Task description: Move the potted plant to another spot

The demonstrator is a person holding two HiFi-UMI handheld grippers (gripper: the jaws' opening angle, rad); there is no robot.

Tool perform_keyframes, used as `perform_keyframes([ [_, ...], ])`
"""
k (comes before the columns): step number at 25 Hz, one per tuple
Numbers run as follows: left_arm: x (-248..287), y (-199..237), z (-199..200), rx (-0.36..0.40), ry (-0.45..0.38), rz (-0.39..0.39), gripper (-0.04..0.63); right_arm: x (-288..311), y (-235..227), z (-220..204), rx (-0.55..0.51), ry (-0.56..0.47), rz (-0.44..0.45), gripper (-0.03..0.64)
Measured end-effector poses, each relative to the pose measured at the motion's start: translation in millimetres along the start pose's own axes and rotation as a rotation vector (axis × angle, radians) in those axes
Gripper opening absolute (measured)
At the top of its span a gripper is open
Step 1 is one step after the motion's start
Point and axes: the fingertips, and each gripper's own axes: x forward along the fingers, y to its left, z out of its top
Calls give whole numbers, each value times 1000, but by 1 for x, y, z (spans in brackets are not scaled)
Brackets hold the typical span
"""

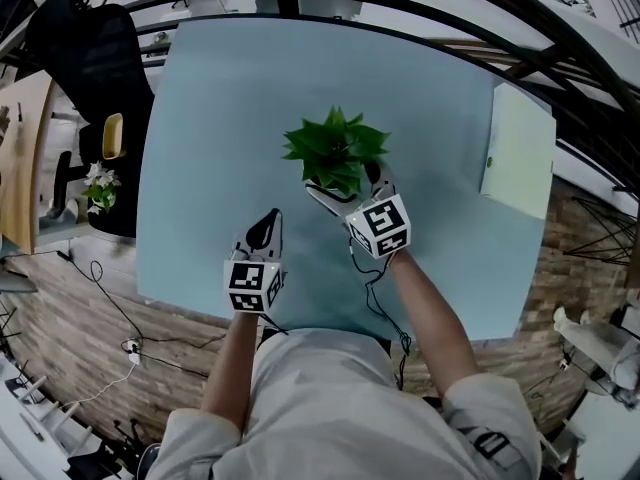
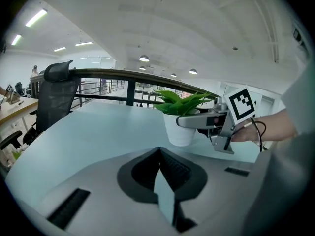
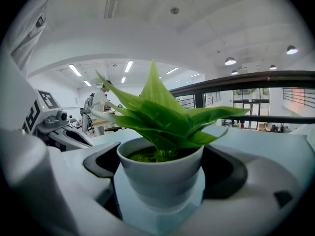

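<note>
The potted plant (image 1: 335, 150), green pointed leaves in a small white pot, stands near the middle of the pale blue table (image 1: 220, 118). My right gripper (image 1: 352, 190) reaches it from the near side, one finger on each side of the pot. In the right gripper view the white pot (image 3: 160, 173) fills the gap of that gripper (image 3: 162, 156), both dark pads against its wall. The left gripper view has the pot (image 2: 179, 131) with a grey finger (image 2: 194, 121) across it. My left gripper (image 1: 268, 220) hovers nearer the front edge, left of the pot, shut and empty (image 2: 160, 151).
A pale green board (image 1: 518, 150) lies at the table's right edge. A black office chair (image 1: 90, 58) stands at the far left corner, and a dark railing (image 1: 400, 3) curves behind the table. Bare tabletop surrounds the pot.
</note>
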Motion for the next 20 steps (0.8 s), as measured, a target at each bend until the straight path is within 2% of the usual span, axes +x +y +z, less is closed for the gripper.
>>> perform_keyframes([
  [20,-2,-7,-15,4,23,-17,11,-7,2,-25,34,26,-32,515],
])
